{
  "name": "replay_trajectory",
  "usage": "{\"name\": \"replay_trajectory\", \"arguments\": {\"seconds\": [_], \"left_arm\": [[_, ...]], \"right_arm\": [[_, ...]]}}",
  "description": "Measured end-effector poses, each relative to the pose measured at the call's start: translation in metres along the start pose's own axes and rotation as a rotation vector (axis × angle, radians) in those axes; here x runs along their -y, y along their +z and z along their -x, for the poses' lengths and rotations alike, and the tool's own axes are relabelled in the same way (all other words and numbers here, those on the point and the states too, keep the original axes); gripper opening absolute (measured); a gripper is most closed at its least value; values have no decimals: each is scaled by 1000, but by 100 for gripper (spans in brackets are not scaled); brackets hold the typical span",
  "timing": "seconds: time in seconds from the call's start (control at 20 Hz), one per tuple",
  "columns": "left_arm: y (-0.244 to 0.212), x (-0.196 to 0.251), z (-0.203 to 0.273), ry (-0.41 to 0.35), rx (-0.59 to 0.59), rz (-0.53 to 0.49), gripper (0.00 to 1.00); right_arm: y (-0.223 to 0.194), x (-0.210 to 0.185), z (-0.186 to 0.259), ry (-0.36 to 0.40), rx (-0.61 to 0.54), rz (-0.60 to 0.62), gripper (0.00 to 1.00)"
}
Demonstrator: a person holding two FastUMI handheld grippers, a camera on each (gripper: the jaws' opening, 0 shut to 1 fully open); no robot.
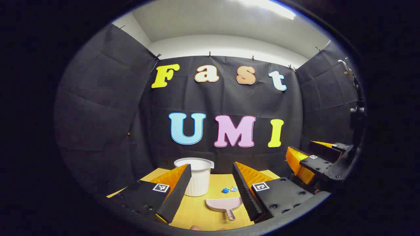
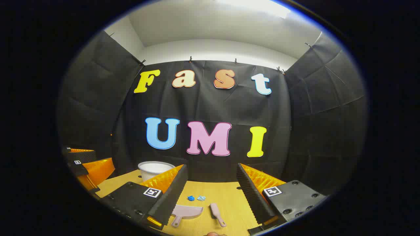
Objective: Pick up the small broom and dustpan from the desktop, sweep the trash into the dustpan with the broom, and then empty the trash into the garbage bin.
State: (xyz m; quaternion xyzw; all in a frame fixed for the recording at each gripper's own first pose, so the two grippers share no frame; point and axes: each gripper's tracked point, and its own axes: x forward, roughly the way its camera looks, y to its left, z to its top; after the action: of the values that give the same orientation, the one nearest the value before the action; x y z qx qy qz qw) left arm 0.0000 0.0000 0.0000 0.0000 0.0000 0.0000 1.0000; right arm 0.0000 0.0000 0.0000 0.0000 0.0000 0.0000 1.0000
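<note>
Presently, item by item: left gripper (image 1: 210,190), fingers spread wide and empty, hovering above the counter (image 1: 197,213), apparently poised for its first pick. Right gripper (image 2: 210,193), fingers likewise spread and empty, held level beside it; it shows in the left gripper view at 3 o'clock. Dustpan (image 1: 224,204), pink, flat on the counter with its handle toward the near edge, mouth facing the trash, a lie that suits sweeping straight in; in the left gripper view it sits between that gripper's fingers, toward 5 o'clock. Small broom (image 2: 217,213), pink, lying just beside the dustpan at its 3 o'clock in the right gripper view, handle nearest the holder, so probably meant for the right gripper. Trash (image 2: 196,198), two small blue crumpled scraps, at the dustpan's 12 o'clock, near but apart. Garbage bin (image 1: 196,178), white, ribbed, upright and open, at the dustpan's 10 o'clock, within easy reach for emptying. Nothing yet grasped.
</note>
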Motion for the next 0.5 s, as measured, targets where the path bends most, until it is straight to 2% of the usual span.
{"name": "replay_trajectory", "arguments": {"seconds": [0.1,0.2,0.5], "left_arm": [[-4,-3,0,1,-12,23,75],[-6,7,3,-53,-9,44,74],[-7,2,1,-67,8,30,75]], "right_arm": [[1,-3,0,8,2,6,92],[-1,-5,3,12,0,16,92],[-4,-7,1,8,-11,20,92]]}}
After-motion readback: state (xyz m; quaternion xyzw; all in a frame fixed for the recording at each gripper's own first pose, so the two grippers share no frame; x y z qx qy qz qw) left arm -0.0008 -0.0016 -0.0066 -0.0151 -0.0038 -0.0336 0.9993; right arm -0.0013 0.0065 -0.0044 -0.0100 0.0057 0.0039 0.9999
